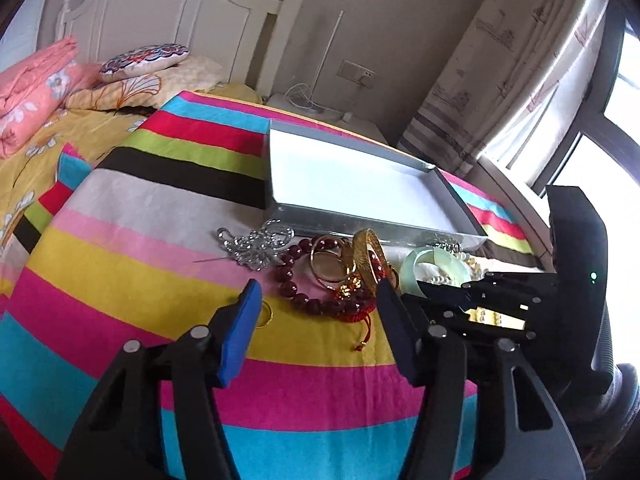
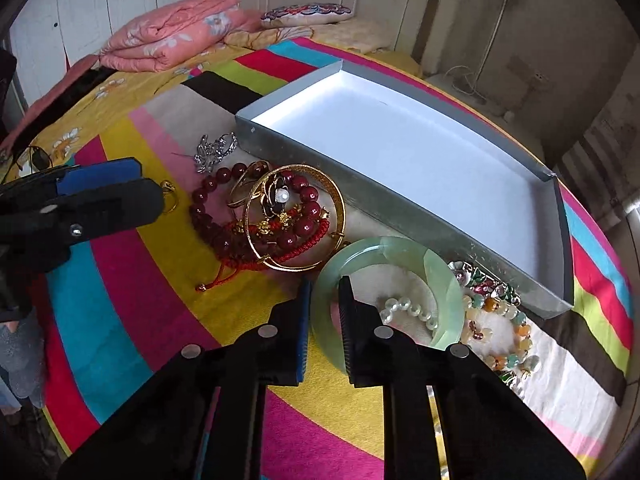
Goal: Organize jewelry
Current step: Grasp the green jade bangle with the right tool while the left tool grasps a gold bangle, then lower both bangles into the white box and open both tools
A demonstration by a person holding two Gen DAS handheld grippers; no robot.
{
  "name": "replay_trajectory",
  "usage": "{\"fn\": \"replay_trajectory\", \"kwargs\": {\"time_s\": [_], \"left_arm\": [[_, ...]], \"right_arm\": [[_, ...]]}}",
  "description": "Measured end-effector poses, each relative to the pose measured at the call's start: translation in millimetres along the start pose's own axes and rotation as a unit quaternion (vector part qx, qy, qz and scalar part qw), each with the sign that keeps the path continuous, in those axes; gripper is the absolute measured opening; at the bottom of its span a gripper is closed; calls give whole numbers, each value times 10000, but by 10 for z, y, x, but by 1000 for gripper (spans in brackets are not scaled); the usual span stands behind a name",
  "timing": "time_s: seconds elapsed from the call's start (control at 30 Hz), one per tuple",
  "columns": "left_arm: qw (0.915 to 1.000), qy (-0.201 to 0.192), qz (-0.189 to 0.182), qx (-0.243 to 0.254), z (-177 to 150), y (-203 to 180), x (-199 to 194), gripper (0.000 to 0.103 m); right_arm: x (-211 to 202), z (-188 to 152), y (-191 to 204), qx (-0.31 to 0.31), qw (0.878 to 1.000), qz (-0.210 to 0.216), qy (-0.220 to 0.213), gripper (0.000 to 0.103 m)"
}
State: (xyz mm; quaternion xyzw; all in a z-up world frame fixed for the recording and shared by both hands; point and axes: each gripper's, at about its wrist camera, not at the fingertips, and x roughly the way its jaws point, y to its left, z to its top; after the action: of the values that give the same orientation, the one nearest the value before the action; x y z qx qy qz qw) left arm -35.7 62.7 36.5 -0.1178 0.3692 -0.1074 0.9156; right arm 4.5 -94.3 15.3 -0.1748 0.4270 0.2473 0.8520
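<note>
Jewelry sits heaped on the striped bedspread [image 2: 132, 292], just on the near side of the grey tray [image 2: 558, 216]. Your right gripper [image 2: 325, 292] has its fingers clamped across the near rim of the jade bangle [image 2: 440, 276], one inside the ring, one outside. Left of it lie the gold bangle [image 2: 340, 204] and the red bead bracelet [image 2: 212, 184], tangled together. Your left gripper [image 1: 316, 296] hangs spread wide above the beads, gripping nothing. A small gold ring [image 1: 266, 316] rests beside its left finger.

no readable text, labels, brands, numbers, anywhere in view
</note>
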Motion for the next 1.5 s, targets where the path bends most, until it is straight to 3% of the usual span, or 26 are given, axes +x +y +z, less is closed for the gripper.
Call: {"fn": "replay_trajectory", "kwargs": {"time_s": [0.23,0.37,0.43,0.6,0.8,1.03,1.5], "left_arm": [[9968,304,128,724,206,-378,315,34],[9907,534,476,1157,195,-564,545,17],[9890,538,642,1222,195,-586,612,15],[9899,383,483,1274,177,-587,512,2],[9888,150,289,1460,94,-650,306,2],[9921,175,199,1222,250,-568,287,2],[9970,380,535,418,1045,-385,842,2]], "right_arm": [[-203,-199,-119,565,9970,66,-527,16],[-353,-222,-244,878,9925,173,-837,16],[-419,-238,-290,960,9905,225,-955,16],[-536,-300,-348,1139,9862,311,-1164,16],[-619,-363,-402,1275,9825,435,-1287,16],[-673,-356,-476,1313,9808,408,-1381,16],[-397,266,-833,1208,9845,-26,-1272,16]]}}
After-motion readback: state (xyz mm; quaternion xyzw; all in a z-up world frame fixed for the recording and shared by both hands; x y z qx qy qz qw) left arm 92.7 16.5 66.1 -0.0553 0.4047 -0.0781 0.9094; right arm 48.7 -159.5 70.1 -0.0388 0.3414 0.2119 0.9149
